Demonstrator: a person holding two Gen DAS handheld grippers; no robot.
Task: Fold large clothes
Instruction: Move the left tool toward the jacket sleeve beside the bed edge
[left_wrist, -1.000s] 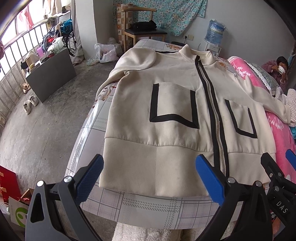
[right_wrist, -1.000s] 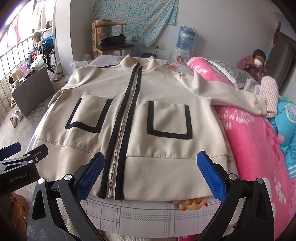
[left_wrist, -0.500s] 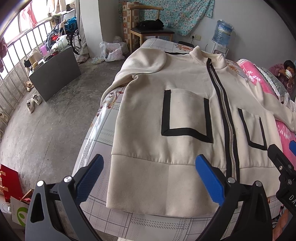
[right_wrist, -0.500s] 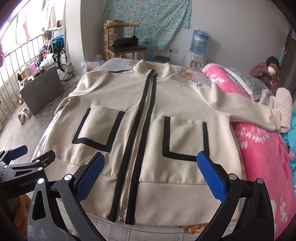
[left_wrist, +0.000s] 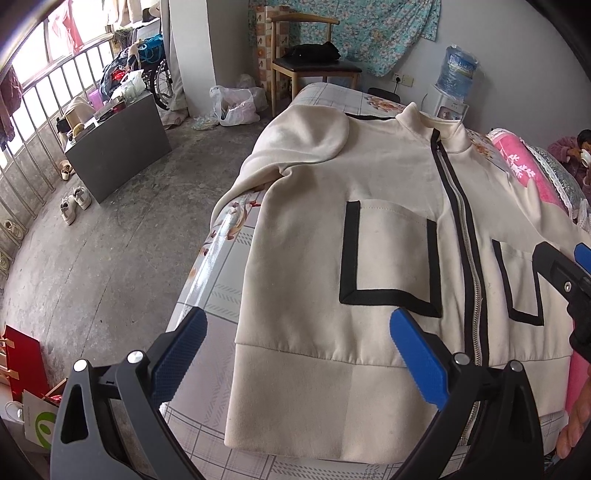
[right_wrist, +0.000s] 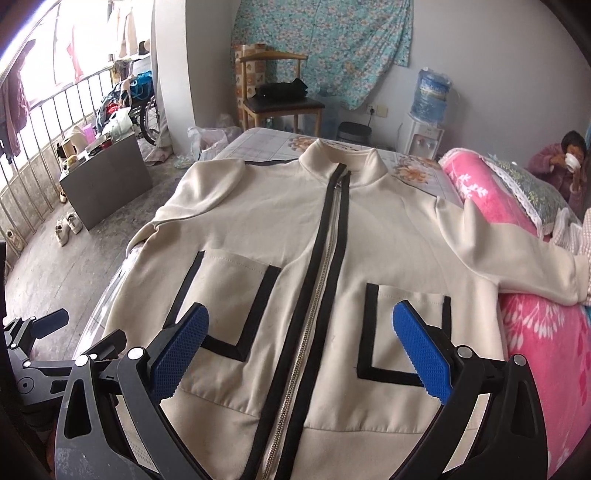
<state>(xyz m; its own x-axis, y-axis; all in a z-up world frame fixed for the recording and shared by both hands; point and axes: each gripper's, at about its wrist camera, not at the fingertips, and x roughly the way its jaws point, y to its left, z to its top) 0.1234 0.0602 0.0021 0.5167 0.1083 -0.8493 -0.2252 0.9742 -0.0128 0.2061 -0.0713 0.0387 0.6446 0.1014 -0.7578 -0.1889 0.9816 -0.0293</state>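
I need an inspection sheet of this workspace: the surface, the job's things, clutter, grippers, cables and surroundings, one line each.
Surface: bed with a checked sheet; pink blanket along one side.
Job's things: cream jacket lies flat, zipped, unfolded; one sleeve stretches over the blanket.
Clutter: nothing seen on the jacket.
Grippers: left gripper open, empty, over the hem; right gripper open, empty, over the pockets.
Cables: nothing seen.
Surroundings: chair, water dispenser, grey cabinet, shoes, seated person.
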